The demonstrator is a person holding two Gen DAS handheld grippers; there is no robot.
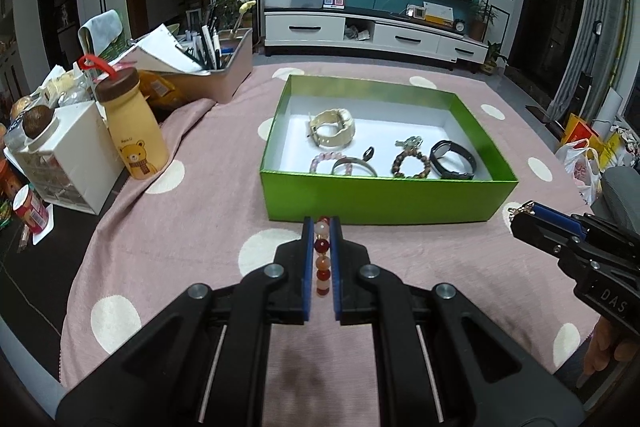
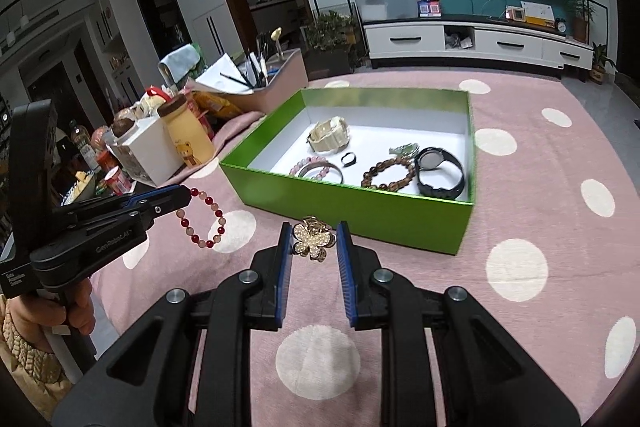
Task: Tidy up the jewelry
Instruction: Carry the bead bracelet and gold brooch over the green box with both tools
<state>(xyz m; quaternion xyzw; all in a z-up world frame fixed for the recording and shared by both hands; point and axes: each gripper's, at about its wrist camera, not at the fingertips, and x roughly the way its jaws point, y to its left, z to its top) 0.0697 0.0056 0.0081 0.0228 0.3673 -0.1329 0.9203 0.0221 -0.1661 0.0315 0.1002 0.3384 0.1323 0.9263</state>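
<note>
Carrying step — left gripper (image 1: 322, 255) fingers clamp the bead bracelet (image 2: 202, 218), right gripper (image 2: 314, 241) fingers pinch the flower clip (image 2: 312, 238); next, release both into the green box (image 2: 360, 205) at 12 o'clock.

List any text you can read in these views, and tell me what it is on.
"GenRobot.AI": side of the left tongs.
"DAS": body of the right tongs; the rest is cut off.
Yellow bear bottle: small print above the bear, too blurred to read.
Red cup: label too small to read.

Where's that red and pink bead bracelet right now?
The bead bracelet hangs from the left hand-held gripper, left in the right view, short of the green box.
</note>
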